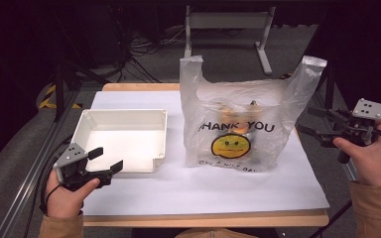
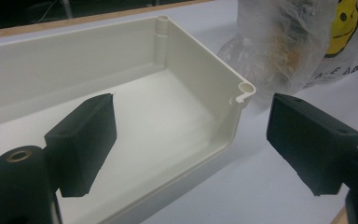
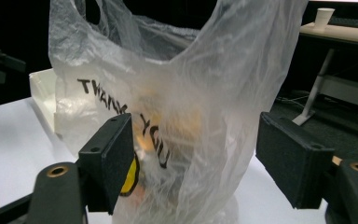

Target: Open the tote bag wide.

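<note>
At the near left edge of the table (image 1: 203, 198), the left gripper (image 1: 105, 159) is held in the person's left hand (image 1: 67, 196). Its jaws stand apart with nothing between them, and they point at the near right corner of the white tray (image 1: 124, 136). In the left gripper view, one jaw sits over the tray (image 2: 200, 79) interior and the other over the table surface outside the tray wall.

At the right edge, the right gripper (image 1: 313, 122) is held in the right hand (image 1: 369, 156). Its jaws are spread wide and aimed at the right side of the plastic bag (image 1: 238, 119); no pad presses on the film.

The bag stands upright near the table's centre, just right of the tray, printed "THANK YOU" above a yellow smiley face. In the right gripper view, the bag (image 3: 177, 93) lies beyond the jaws. Its contents are indistinct through the film.

Beyond the table, a grey metal stand (image 1: 228, 29) rests on the floor.
</note>
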{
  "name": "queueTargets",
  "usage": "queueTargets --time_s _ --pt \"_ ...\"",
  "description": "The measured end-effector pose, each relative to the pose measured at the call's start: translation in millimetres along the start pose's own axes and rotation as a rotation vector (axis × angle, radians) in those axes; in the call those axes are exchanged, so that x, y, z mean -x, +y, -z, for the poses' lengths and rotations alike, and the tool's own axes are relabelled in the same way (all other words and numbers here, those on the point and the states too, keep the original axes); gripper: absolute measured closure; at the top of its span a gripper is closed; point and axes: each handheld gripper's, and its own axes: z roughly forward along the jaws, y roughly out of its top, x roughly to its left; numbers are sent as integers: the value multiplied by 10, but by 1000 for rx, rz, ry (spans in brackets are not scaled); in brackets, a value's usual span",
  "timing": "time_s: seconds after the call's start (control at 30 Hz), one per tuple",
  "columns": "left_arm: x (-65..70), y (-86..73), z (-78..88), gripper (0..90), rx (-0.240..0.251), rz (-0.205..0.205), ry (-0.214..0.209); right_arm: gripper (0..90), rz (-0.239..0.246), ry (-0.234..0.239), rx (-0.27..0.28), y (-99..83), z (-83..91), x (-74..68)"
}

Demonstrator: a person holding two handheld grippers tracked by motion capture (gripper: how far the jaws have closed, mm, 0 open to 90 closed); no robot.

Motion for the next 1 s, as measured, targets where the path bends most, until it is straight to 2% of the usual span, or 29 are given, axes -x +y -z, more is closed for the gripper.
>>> queueTargets --time_s 0.1,0.4,0.47,0.53,0.63,0.7,0.77,1.0 --pt "4 -17 -17 165 -10 -4 -4 286 17 -17 4 63 -66 -15" --pt "-14 -52 -32 164 -21 5 -4 315 9 -31 45 190 -170 83" --pt "-16 -59 -37 164 -21 9 -4 368 12 -31 49 219 -183 92" --pt "-19 -66 -42 164 -23 11 -4 462 30 -32 37 248 -191 94" --pt "-24 -76 -44 164 -26 15 -2 691 46 -21 30 279 -185 94" --pt "-30 -82 -45 164 -25 14 -1 811 52 2 30 293 -184 92" --pt "-33 -90 -48 164 -22 17 0 897 67 4 17 307 -177 83" --pt "-39 -106 -46 164 -30 19 -2 900 75 15 21 310 -169 43"
